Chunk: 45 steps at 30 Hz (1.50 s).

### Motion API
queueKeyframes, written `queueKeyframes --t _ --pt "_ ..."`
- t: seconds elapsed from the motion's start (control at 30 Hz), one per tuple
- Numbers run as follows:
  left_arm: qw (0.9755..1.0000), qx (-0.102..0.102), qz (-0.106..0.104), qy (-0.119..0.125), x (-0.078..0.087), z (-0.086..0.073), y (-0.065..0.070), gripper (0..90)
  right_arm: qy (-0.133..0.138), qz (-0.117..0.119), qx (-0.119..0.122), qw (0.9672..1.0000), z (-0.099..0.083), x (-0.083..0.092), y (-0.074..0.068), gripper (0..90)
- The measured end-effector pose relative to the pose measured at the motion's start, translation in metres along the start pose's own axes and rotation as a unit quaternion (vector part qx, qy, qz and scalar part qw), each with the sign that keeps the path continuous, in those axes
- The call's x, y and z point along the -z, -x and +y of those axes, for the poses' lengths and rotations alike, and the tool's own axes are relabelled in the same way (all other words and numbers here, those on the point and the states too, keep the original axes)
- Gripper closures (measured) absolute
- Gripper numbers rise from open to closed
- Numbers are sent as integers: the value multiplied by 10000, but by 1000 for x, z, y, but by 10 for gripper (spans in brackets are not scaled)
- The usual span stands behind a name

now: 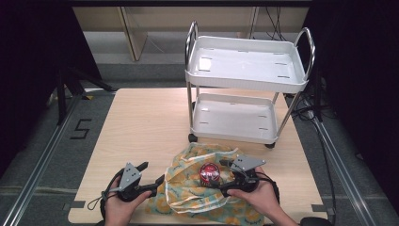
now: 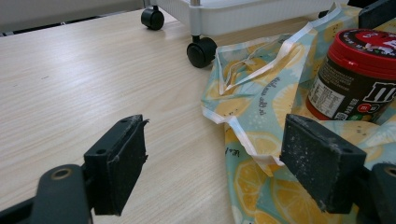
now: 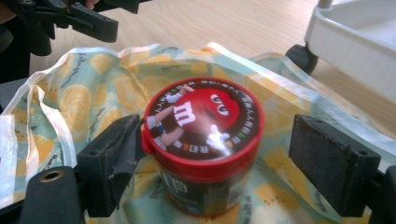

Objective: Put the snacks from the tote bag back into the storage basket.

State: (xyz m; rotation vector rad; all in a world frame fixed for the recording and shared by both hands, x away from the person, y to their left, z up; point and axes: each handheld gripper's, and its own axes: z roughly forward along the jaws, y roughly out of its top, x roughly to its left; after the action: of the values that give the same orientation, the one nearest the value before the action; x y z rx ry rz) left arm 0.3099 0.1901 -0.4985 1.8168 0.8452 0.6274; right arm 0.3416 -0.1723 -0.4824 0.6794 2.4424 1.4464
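Observation:
A jar with a red lid and a cartoon candy face (image 1: 210,173) (image 3: 203,121) stands upright on a crumpled lemon-print cloth bag (image 1: 193,197) (image 3: 93,88) near the table's front edge. My right gripper (image 1: 220,175) (image 3: 229,158) is open around the jar. Its left jaw touches the lid's rim, and the right jaw stands a little apart. My left gripper (image 1: 153,173) (image 2: 219,163) is open and empty at the bag's left edge (image 2: 252,84), one jaw over bare wood, the other over the cloth. The jar (image 2: 355,70) sits just beyond it to the right.
A white two-tier cart (image 1: 244,80) on black castors (image 2: 201,51) stands on the wooden table (image 1: 141,122) behind the bag, close to the jar. Bare wood stretches to the left. Dark curtains and floor rails flank the table.

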Motion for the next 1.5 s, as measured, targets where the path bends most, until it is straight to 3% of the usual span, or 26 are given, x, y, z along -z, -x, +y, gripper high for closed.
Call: queueKeyframes --t 0.03,0.1,0.13,0.2,0.23,0.27,0.3,0.33,0.4,0.43,0.47,0.5,0.53,0.6,0.67,0.7,0.83,0.97,1.0,1.07,1.13,1.27,1.5 --pt "9999 114 45 -29 0 0 2 216 -1 41 78 10000 0 -2 0 188" --pt "10000 24 -1 -12 -1 0 1 215 -73 72 69 9999 0 -4 -2 188" --pt "9999 133 -7 0 -1 -1 3 214 -82 64 106 9999 0 -5 -2 188" --pt "10000 -45 -50 -1 -1 0 1 211 -128 97 135 9998 0 -8 -1 187" --pt "10000 49 -18 8 -1 0 2 211 -162 99 105 9998 0 -9 -2 188" --pt "10000 -36 -23 -5 -1 0 1 211 -192 92 120 9997 0 -10 -2 187" --pt "10000 -12 -25 -3 -1 0 2 211 -228 115 150 9996 0 -11 -2 187" --pt "9999 159 15 -22 -1 -1 4 211 -240 128 168 9995 1 -13 -1 187" --pt "9999 94 -45 38 -3 -1 4 211 -225 178 145 9995 1 -16 0 188" --pt "10000 9 15 -50 -2 0 4 210 -217 209 224 9993 1 -18 0 187" --pt "10000 95 5 -30 -2 0 5 210 -314 109 46 9994 1 -17 -3 187" --pt "10000 6 -15 -4 -3 0 4 210 -292 144 201 9993 1 -18 0 186" --pt "9999 90 -40 29 -4 -1 4 210 -288 144 201 9993 1 -19 0 184" --pt "10000 52 -35 22 -4 -1 3 210 -272 124 271 9992 1 -21 0 184" --pt "10000 39 -41 33 -4 0 3 210 -248 107 228 9994 0 -22 -1 184" --pt "9999 138 -36 -14 -3 0 5 209 -253 114 250 9993 0 -23 0 184" --pt "10000 0 -15 -40 -4 1 3 202 -261 145 202 9993 -1 -26 0 195" --pt "9999 104 -23 -19 -4 0 4 200 -290 230 262 9990 -1 -26 -1 240" --pt "9998 188 -14 9 -5 0 5 201 -303 246 320 9987 0 -26 0 242" --pt "10000 80 -23 -5 -4 0 4 201 -320 270 429 9982 1 -26 1 247" --pt "9998 179 -12 0 -4 0 5 201 -346 216 422 9983 2 -25 -1 252" --pt "10000 76 -18 -10 -5 1 4 201 -341 204 636 9972 3 -25 0 257" --pt "9999 85 -47 97 -5 0 4 201 -386 224 608 9972 4 -24 -1 258"
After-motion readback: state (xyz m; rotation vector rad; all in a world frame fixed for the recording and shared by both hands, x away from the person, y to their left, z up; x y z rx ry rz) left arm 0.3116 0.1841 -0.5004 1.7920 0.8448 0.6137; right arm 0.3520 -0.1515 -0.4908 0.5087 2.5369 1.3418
